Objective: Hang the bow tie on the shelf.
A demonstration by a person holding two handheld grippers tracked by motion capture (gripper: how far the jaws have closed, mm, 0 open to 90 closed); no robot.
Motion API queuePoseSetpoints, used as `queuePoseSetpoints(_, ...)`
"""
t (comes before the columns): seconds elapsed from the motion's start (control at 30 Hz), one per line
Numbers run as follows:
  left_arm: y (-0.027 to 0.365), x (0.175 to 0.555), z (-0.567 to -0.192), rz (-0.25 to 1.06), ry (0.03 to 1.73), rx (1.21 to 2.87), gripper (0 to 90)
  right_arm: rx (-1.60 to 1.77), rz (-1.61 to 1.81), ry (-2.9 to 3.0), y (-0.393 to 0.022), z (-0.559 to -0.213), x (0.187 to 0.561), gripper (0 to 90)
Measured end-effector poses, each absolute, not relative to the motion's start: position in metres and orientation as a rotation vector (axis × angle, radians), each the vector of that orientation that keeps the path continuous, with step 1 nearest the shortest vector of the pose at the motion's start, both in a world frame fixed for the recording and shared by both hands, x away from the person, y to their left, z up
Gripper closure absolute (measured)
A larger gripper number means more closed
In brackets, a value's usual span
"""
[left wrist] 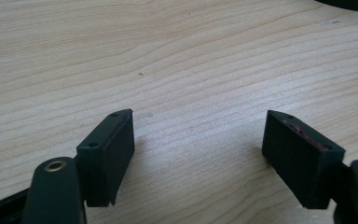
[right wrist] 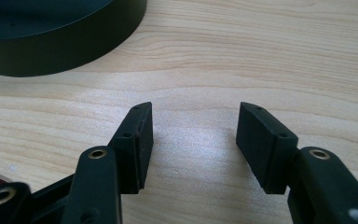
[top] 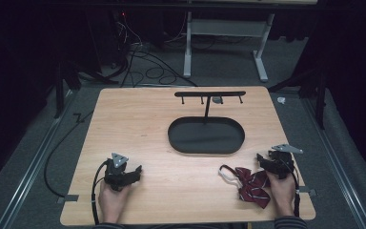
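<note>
Bench (top: 138, 124): light wood-grain top, rounded corners.
Floor (top: 38, 143): grey carpet around the bench.
Cables (top: 143, 67): black loops on the floor at 11 o'clock beyond the bench (one more trails along the left edge).
White frame (top: 224, 33): metal legs of another table at 12 o'clock, well behind.
Surroundings: dark, detail lost.

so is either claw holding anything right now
No. Both the left claw and the right claw are open over bare table; the bow tie lies beside the right one.
</note>
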State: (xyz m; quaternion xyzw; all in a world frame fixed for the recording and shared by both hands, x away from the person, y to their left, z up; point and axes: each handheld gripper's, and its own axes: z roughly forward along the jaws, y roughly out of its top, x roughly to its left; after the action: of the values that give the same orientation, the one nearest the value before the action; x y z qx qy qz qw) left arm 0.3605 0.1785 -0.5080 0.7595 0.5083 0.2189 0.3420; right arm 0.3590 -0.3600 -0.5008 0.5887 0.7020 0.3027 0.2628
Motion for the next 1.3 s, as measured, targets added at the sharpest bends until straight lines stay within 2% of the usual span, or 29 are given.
queuePoseSetpoints(1.3, 0.1788, 0.3608, -0.5078, 0.567, 1.324, 1.975, 25.5, 1.589, 0.823, 1.907, -0.3604, -0.5006, 0.3587, 47.3)
